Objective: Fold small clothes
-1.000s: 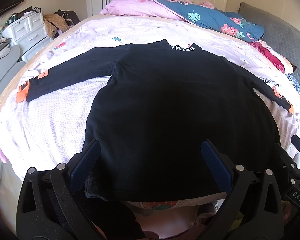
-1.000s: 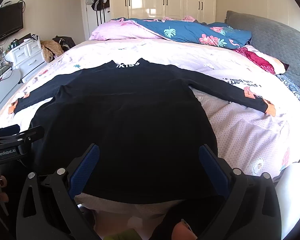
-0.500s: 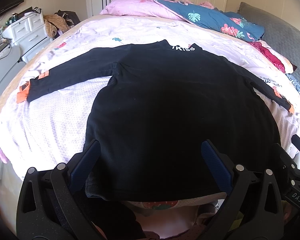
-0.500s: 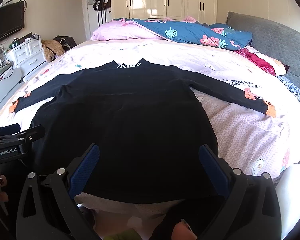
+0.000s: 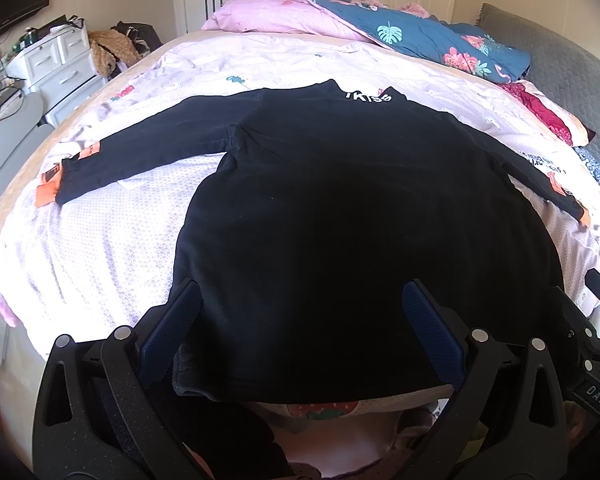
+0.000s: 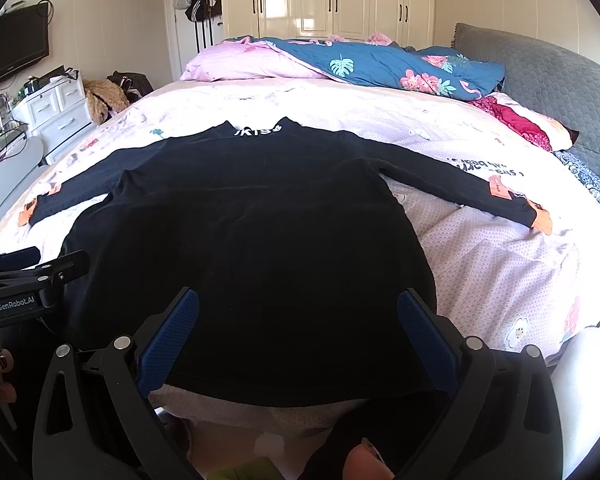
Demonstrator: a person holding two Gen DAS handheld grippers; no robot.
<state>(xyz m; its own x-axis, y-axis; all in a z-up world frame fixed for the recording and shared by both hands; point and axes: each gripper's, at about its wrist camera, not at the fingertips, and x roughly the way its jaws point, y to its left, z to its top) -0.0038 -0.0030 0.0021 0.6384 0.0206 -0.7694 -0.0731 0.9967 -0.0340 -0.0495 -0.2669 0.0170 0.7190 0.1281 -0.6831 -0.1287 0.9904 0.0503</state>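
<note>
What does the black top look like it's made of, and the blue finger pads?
Black top: probably soft matte knit, cotton-like; it lies limp without shine. Blue finger pads: seemingly rubber or textured plastic, with a fine ribbed grip pattern on both open grippers.

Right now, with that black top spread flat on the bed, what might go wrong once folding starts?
The black top has its hem at the bed's near edge, so a tug could drag it off. Its sleeves lie far out, so a fold may land crooked. Dark cloth hides seams from both open grippers.
</note>
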